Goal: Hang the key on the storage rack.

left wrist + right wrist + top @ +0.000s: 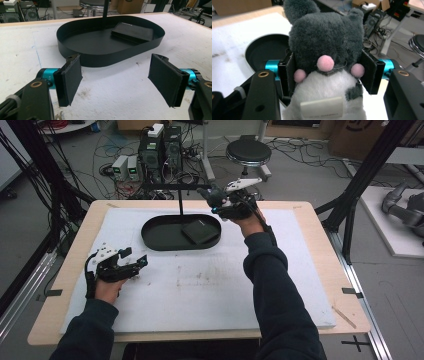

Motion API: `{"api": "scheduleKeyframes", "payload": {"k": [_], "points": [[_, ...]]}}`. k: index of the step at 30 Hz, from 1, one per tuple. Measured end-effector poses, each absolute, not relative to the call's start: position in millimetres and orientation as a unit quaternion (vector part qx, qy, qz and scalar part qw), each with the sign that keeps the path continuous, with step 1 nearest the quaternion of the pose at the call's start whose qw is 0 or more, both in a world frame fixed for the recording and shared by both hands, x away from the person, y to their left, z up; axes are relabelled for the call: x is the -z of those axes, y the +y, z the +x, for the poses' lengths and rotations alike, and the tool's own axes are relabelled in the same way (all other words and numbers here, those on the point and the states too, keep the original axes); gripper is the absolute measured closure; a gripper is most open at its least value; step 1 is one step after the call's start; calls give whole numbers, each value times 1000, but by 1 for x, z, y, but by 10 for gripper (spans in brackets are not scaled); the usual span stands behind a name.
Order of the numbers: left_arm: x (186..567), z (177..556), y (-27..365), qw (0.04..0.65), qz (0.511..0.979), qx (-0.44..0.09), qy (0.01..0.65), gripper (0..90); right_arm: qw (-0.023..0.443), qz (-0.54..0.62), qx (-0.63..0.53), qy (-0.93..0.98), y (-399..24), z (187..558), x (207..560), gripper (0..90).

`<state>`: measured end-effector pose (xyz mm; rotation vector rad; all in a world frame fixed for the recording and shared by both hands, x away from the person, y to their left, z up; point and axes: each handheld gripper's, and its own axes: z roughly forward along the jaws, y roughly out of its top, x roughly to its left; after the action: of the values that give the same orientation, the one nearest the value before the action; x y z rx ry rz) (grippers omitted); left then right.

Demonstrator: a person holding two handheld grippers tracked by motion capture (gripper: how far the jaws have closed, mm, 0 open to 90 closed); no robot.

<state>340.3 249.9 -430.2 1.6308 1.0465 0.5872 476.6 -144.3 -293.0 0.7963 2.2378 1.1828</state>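
Grey-and-white plush toy (325, 62), centre of the right gripper view, clamped by the head between both pads (368, 72) — squeezed at its widest part, likely so it won't slip while carried. In the high view the right gripper (212, 198) holds it at upper centre, above the far right rim of the black oval tray (150, 237); probably bound for the tray. A flat black case (200, 231) lies in the tray's right half, near a thin upright post (180, 200). Left gripper (135, 259), lower left, jaws apart and empty, resting on the white mat (225, 285).
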Motion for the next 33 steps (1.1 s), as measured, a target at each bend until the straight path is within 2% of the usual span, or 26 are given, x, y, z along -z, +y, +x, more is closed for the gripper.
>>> {"api": "scheduleKeyframes", "payload": {"k": [14, 33], "points": [[430, 340, 250, 529, 683, -245, 440, 264, 257, 296, -389, 833, -133, 483, 303, 400], [430, 340, 251, 530, 683, -245, 439, 264, 281, 281, -346, 850, -120, 468, 302, 399]]}}
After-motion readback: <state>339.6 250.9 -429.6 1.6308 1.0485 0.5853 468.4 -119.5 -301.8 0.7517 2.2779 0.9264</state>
